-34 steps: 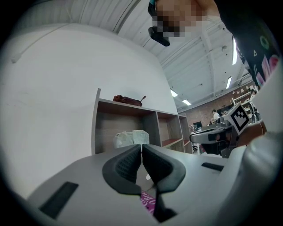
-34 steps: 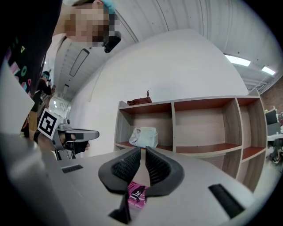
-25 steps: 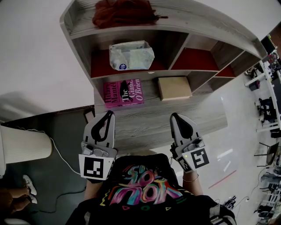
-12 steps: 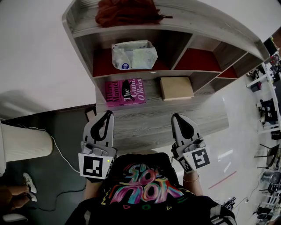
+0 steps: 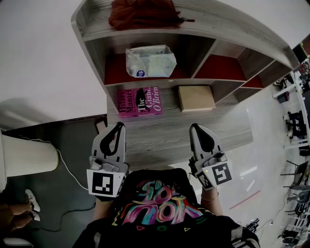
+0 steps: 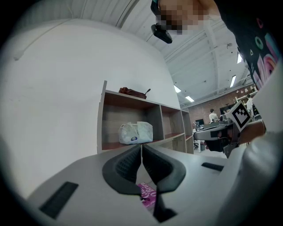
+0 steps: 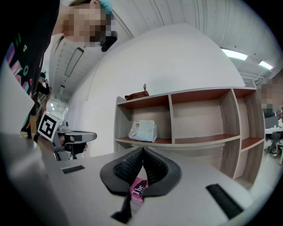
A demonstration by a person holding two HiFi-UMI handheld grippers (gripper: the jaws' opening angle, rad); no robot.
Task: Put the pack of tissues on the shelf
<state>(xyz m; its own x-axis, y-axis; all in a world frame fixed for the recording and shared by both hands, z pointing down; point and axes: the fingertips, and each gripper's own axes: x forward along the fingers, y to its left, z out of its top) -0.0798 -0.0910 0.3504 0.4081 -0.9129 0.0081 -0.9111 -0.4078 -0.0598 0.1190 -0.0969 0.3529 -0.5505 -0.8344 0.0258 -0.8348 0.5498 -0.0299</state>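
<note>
The pack of tissues (image 5: 150, 61), white and pale green plastic, lies in the left compartment of the wooden shelf (image 5: 193, 82), on its red board. The same pack of tissues (image 6: 135, 133) shows ahead in the left gripper view, and the pack of tissues (image 7: 143, 130) in the right gripper view. My left gripper (image 5: 119, 125) and right gripper (image 5: 194, 128) are held side by side over the near edge of the table, well short of the shelf. Both point level at it, with jaws shut and nothing between them.
A pink book (image 5: 139, 101) and a tan box (image 5: 195, 98) lie on the wooden table (image 5: 164, 138) below the shelf. A dark red bag (image 5: 143, 12) rests on the shelf's top. A white cylinder (image 5: 26, 157) and a cable (image 5: 72, 177) are on the floor at left.
The shelf and table have shifted slightly right and down in the head view. Both grippers keep their places, jaws unchanged.
</note>
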